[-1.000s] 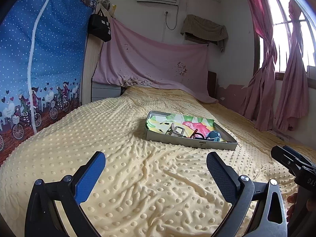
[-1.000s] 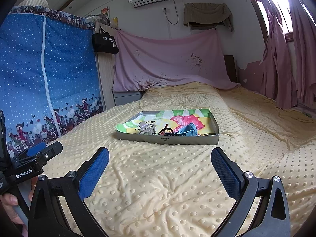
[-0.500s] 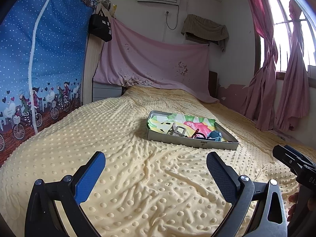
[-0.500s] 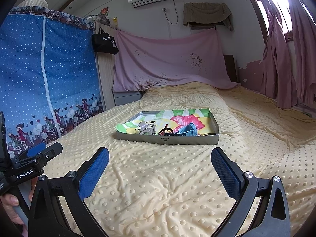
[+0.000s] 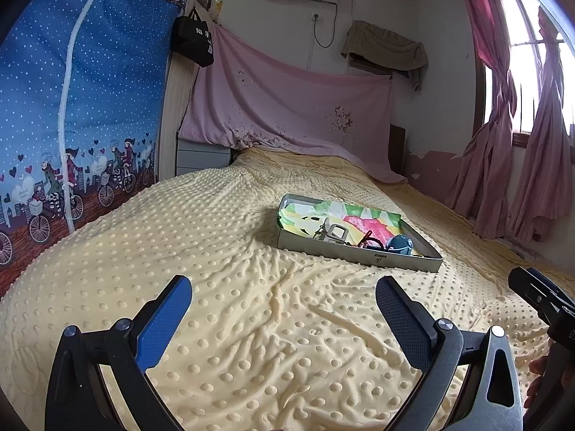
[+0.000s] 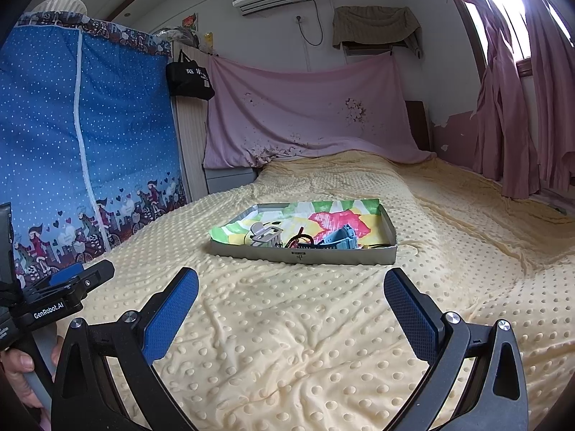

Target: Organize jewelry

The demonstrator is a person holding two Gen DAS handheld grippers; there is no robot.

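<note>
**Blue pads spread wide, jewelry all in the box**

Blue-padded and spread apart, the left gripper (image 5: 284, 309) holds nothing; it hangs low over the yellow dotted blanket (image 5: 222, 251), short of the box. The right gripper (image 6: 291, 301) stands the same way, jaws parted and empty, level with its partner and just beside it. A hand (image 6: 21, 370) shows at the left gripper's handle in the right wrist view.

Further out, a shallow grey box (image 6: 305, 256) sits on the blanket, well apart from both grippers. Its floor is lined with bright printed paper (image 6: 334, 219). Along the near wall lies a loose cluster: a silver-grey clip-like piece (image 6: 266, 237), a dark red looped band (image 6: 300, 239) and a blue strap-like piece (image 6: 339, 239). They lie close, perhaps touching; finer detail is too small to read.

As a judgement, this fits two stages alike: pieces heaped in the box awaiting sorting, or pieces already gathered there with both tools drawn back. Any further handling would call for a reach forward over the near wall and a narrow pinch on a small, tangle-prone item.
</note>
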